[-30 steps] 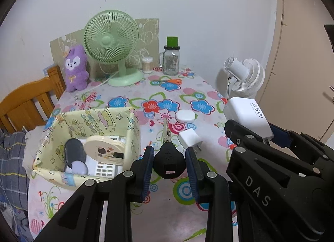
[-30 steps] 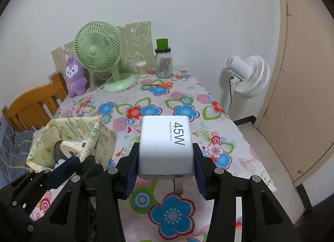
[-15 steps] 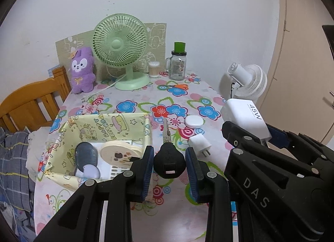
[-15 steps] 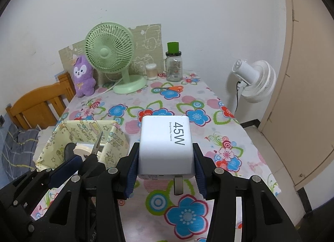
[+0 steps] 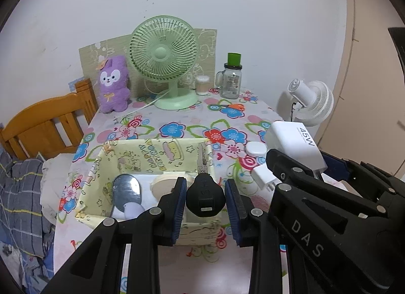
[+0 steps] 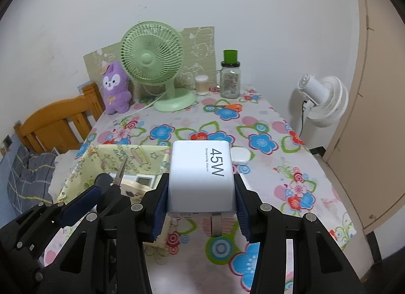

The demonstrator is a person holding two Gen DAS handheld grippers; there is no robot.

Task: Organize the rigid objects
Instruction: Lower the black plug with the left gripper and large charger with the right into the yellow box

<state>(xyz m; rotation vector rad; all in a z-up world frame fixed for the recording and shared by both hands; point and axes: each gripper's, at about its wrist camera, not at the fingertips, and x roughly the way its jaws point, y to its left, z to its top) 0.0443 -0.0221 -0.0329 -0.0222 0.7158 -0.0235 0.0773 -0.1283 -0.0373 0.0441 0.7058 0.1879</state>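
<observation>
My left gripper is shut on the black head of a key. The key's metal blade points forward over the right part of a yellow patterned box. The box holds a round beige item, a grey oval item and a white item. My right gripper is shut on a white 45W charger, held just right of the box and above the table. The charger's prong hangs below it. On the table lie a small white plug and a white rounded case.
At the back of the flowered tablecloth stand a green fan, a purple plush, a glass jar, a small cup and orange scissors. A wooden chair is at the left. A white fan stands beyond the right edge.
Both grippers have moved left with their loads. The key, which hung over bare cloth right of the box, now hangs over the box's right part. Both grips are unchanged.
</observation>
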